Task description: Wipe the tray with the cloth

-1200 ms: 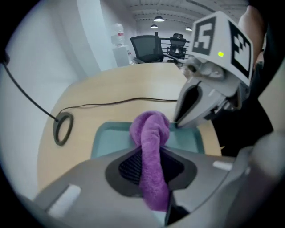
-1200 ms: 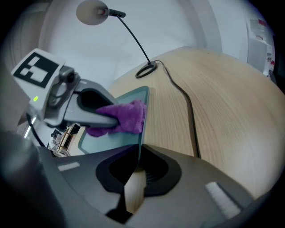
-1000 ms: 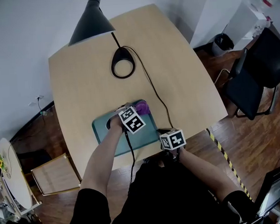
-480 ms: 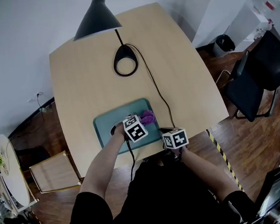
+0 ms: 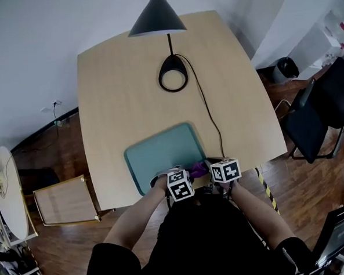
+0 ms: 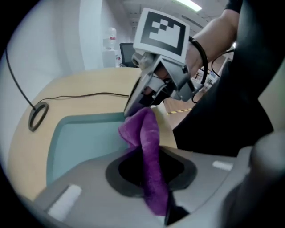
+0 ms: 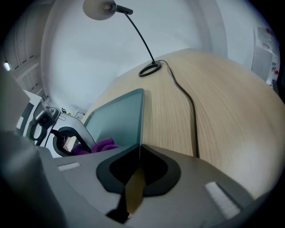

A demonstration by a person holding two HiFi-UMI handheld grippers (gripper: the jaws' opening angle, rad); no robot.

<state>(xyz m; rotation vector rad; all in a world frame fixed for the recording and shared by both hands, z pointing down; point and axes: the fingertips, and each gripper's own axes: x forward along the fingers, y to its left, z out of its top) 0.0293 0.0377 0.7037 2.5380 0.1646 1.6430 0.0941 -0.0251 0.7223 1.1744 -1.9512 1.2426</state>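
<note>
Since the earlier frames put it over the far right part of the tray (image 5: 161, 152), the left gripper (image 6: 153, 187) had dragged the cloth (image 6: 144, 133) back to the tray's near edge, close to the person. The right gripper (image 7: 136, 178) had not moved from the near right corner. The left jaws had just closed a bit tighter and stood shut on the purple cloth. One end was pinched between them, and the rest rose in a folded hump straight ahead of the jaws. That hump reached the tips of the right gripper, just beyond it in the left gripper view. The teal tray floor lay ahead and left of the left jaws, with the cloth over its near right rim. The right jaws stood all but together, apparently clamped on the tray's rim at that corner. The rim line ran straight out from between them, tray to the left of it and bare table (image 5: 122, 90) to the right. From the right jaws the cloth showed low at the left, beside the left gripper's fingers. A lamp (image 5: 157, 16) base and its cable (image 5: 208, 111) sat far ahead. Each gripper's cube carried black-and-white square markers with no letters. A white bottle (image 6: 110, 40) in the background had a label too small to read.
</note>
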